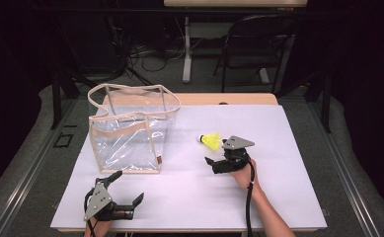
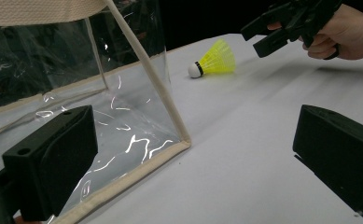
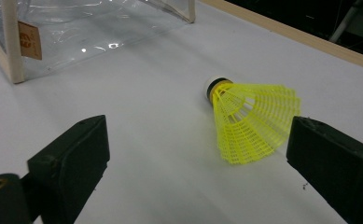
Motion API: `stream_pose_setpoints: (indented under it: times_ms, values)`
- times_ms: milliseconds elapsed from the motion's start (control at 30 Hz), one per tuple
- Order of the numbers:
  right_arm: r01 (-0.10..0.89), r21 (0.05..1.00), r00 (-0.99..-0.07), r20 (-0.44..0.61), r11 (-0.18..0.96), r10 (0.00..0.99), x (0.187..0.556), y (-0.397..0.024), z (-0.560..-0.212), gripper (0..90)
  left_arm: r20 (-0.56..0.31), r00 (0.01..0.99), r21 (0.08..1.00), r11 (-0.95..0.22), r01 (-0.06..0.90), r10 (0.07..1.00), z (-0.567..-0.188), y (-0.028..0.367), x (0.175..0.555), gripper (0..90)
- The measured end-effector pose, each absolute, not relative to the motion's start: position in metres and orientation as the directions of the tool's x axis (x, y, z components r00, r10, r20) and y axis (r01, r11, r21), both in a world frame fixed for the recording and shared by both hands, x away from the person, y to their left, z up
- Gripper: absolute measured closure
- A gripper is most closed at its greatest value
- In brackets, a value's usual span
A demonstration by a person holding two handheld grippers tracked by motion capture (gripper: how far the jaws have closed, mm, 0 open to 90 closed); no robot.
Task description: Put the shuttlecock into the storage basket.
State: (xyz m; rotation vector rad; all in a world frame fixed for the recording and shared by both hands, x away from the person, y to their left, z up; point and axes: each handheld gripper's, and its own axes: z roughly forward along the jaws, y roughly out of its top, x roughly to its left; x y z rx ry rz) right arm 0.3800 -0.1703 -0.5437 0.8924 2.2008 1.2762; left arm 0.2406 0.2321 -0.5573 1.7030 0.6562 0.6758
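Right hand-held gripper [image 3: 198, 154] jaws wide apart, yellow shuttlecock [image 3: 251, 119] lying between them untouched, clear bag [image 1: 130, 131] nearby

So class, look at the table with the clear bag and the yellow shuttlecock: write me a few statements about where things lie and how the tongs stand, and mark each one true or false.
1. The yellow shuttlecock lies on its side on the white table. True.
2. The shuttlecock is inside the clear bag. False: it lies on the table outside the bag, apart from it.
3. The right tongs are open, with the shuttlecock ahead of them. True.
4. The left tongs are shut on the bag's rim. False: they are open and hold nothing, near the bag's lower corner.
5. The bag stands upright with its top open. True.
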Motion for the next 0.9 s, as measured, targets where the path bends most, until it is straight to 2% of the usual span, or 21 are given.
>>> stream_pose_setpoints:
  times_ms: [100, 233, 300, 367, 467, 633, 900]
  values:
    - [0.315, 0.877, -0.69, -0.05, 0.362, 0.722, 0.384, -0.17, -0.544, 11.9, 0.104, 0.68, 0.974, -0.213, 0.078, 0.726, -0.557, 0.232, 0.241, 0.1]
    - [0.334, 0.866, -0.674, -0.056, 0.371, 0.737, 0.391, -0.169, -0.546, 23.1, 0.102, 0.678, 0.974, -0.211, 0.079, 0.728, -0.557, 0.233, 0.24, 0.1]
    - [0.34, 0.862, -0.672, -0.057, 0.376, 0.738, 0.392, -0.168, -0.548, 25.0, 0.101, 0.679, 0.974, -0.21, 0.08, 0.728, -0.557, 0.233, 0.24, 0.1]
    - [0.357, 0.855, -0.666, -0.051, 0.377, 0.745, 0.396, -0.168, -0.549, 35.3, 0.1, 0.679, 0.975, -0.209, 0.08, 0.727, -0.557, 0.232, 0.24, 0.1]
    - [0.361, 0.855, -0.666, -0.044, 0.373, 0.745, 0.399, -0.166, -0.549, 43.7, 0.106, 0.681, 0.973, -0.215, 0.078, 0.725, -0.557, 0.232, 0.24, 0.1]
    - [0.385, 0.844, -0.653, -0.037, 0.373, 0.757, 0.405, -0.165, -0.551, 54.4, 0.104, 0.679, 0.974, -0.213, 0.079, 0.726, -0.557, 0.233, 0.24, 0.1]
    - [0.407, 0.83, -0.654, -0.028, 0.382, 0.756, 0.41, -0.165, -0.556, 66.5, 0.104, 0.68, 0.974, -0.212, 0.078, 0.726, -0.557, 0.233, 0.24, 0.1]
